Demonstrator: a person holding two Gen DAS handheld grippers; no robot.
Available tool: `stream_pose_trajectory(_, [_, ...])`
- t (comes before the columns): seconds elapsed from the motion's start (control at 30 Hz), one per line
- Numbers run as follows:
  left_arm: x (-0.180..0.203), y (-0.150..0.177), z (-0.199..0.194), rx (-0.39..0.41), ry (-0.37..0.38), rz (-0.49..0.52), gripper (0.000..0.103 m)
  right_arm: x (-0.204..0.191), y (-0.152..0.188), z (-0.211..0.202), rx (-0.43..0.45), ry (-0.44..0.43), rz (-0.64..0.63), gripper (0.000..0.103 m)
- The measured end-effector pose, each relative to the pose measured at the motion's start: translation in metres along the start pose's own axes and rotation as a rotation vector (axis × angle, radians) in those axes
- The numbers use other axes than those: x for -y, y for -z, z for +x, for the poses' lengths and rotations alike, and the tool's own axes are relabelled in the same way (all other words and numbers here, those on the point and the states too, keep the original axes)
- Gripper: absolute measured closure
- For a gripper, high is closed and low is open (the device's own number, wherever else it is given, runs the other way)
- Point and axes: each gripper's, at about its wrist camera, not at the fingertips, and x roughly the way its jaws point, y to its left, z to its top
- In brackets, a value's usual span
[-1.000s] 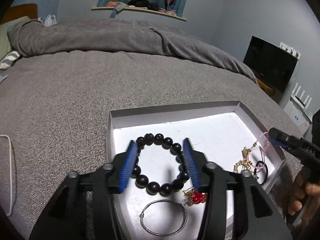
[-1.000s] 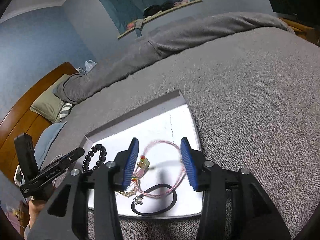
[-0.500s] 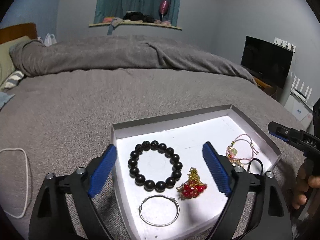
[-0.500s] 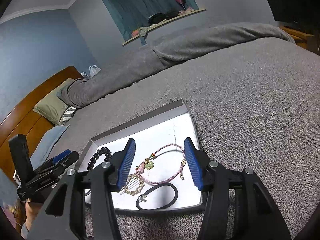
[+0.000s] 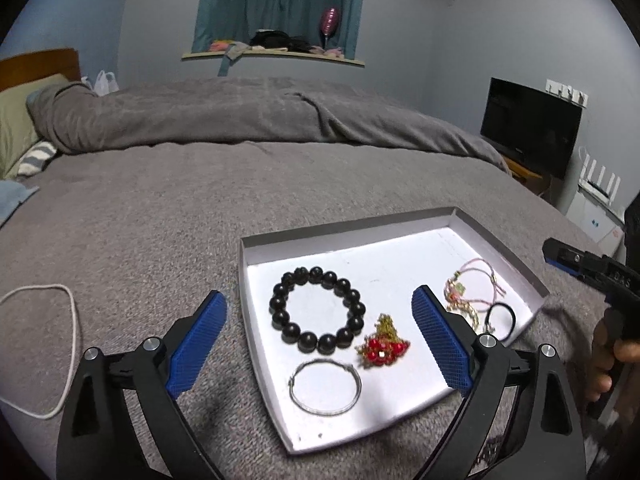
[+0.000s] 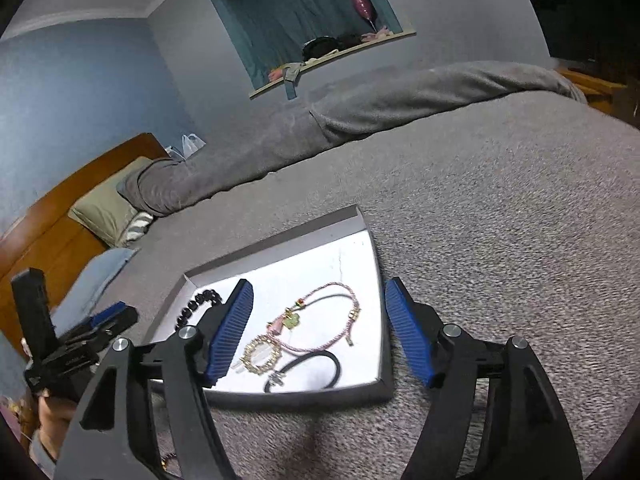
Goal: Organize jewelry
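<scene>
A shallow white tray (image 5: 384, 264) with grey walls lies on the grey bed cover. In it lie a black bead bracelet (image 5: 318, 310), a red and gold ornament (image 5: 382, 348), a silver bangle (image 5: 325, 386), a pink cord bracelet (image 5: 478, 282), a gold bead bracelet (image 6: 262, 354) and a black hair tie (image 5: 500, 318). My left gripper (image 5: 320, 340) is open and empty, held above the tray's near left part. My right gripper (image 6: 320, 330) is open and empty, held above the pink cord bracelet (image 6: 324, 322) and the tray (image 6: 352, 256).
A white cord loop (image 5: 44, 344) lies on the cover to the left of the tray. A rolled grey duvet (image 5: 240, 116) and pillows (image 5: 16, 128) lie at the far side. A TV (image 5: 530, 126) stands at the right.
Both grippers have opened wide and pulled back and up from the tray. The black bead bracelet and the pink cord bracelet now lie free in the tray.
</scene>
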Motion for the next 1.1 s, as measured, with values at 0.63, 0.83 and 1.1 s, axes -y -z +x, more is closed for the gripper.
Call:
stream_pose_trajectory(0.63, [0.027, 0.043, -0.069, 0.054, 0.078, 0.057, 0.007, 0.014, 0.02, -0.038, -0.008, 0.043, -0.044, 0.015])
stream_pose_trajectory(0.83, [0.038, 0.056, -0.073, 0.04, 0.084, 0.09, 0.007, 0.02, 0.03, -0.047, -0.034, 0.062, -0.074, 0.013])
stream_pose_trajectory(1.1, [0.055, 0.072, -0.074, 0.006, 0.148, 0.117, 0.007, 0.027, 0.045, -0.067, -0.048, 0.096, -0.111, 0.01])
